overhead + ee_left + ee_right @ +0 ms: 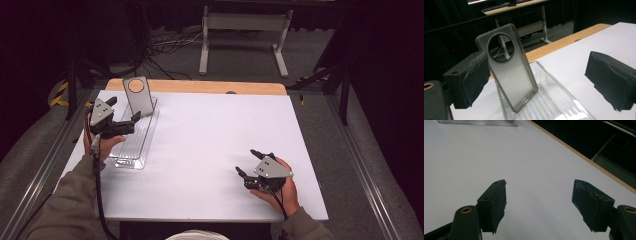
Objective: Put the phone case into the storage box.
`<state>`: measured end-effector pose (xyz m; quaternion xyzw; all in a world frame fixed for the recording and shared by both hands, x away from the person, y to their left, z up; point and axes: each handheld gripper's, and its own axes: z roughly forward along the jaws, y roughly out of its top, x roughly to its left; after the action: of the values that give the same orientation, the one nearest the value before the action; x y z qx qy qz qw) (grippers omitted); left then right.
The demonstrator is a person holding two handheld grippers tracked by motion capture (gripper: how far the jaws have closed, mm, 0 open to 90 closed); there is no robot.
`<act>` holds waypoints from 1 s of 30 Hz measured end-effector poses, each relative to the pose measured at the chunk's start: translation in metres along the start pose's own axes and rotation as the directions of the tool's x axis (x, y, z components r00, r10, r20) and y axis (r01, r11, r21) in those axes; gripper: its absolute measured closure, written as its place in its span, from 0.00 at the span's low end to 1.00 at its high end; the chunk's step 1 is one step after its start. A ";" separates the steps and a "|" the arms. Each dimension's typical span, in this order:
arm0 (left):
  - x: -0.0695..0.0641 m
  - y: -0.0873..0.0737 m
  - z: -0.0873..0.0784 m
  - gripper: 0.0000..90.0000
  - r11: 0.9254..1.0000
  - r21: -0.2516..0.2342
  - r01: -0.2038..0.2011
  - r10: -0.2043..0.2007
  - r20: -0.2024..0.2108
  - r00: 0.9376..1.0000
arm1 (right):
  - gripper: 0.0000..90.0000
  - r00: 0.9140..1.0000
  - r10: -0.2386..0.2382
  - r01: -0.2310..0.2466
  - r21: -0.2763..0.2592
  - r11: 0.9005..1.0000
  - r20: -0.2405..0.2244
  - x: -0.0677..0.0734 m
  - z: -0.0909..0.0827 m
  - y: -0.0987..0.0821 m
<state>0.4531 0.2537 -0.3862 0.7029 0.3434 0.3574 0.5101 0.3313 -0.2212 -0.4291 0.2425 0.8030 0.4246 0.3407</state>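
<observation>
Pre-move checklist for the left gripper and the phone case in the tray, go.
1. Left gripper open: ok, jaws stand wide, nothing pressed between them.
2. Phone case free of the pads: cannot tell, the near pad sits right beside its edge and contact is unclear.
3. Phone case stable: ok for now, it stands tilted with its bottom end in the clear tray; whether it would tip at a nudge cannot be told.
4. Clear tray flat on the white table: ok, in the high view.
5. Right gripper out of the way: ok, open, resting far across the table, nothing between its jaws.
</observation>
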 end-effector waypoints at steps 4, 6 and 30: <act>-0.004 0.001 -0.003 0.06 1.000 -0.011 -0.015 0.015 0.015 1.000 | 0.32 1.000 0.001 -0.001 -0.005 1.000 0.001 0.000 -0.001 0.000; -0.005 0.001 -0.004 0.05 1.000 -0.011 -0.017 0.017 0.025 1.000 | 0.31 1.000 -0.001 0.001 -0.006 1.000 0.001 0.000 -0.001 0.000; -0.026 0.003 -0.024 0.06 0.997 -0.037 -0.065 0.068 0.085 0.994 | 0.24 1.000 0.006 -0.006 -0.018 1.000 0.019 0.001 -0.002 0.002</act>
<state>0.4196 0.2422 -0.3822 0.7198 0.2912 0.3497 0.5242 0.3294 -0.2206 -0.4270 0.2458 0.7952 0.4305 0.3493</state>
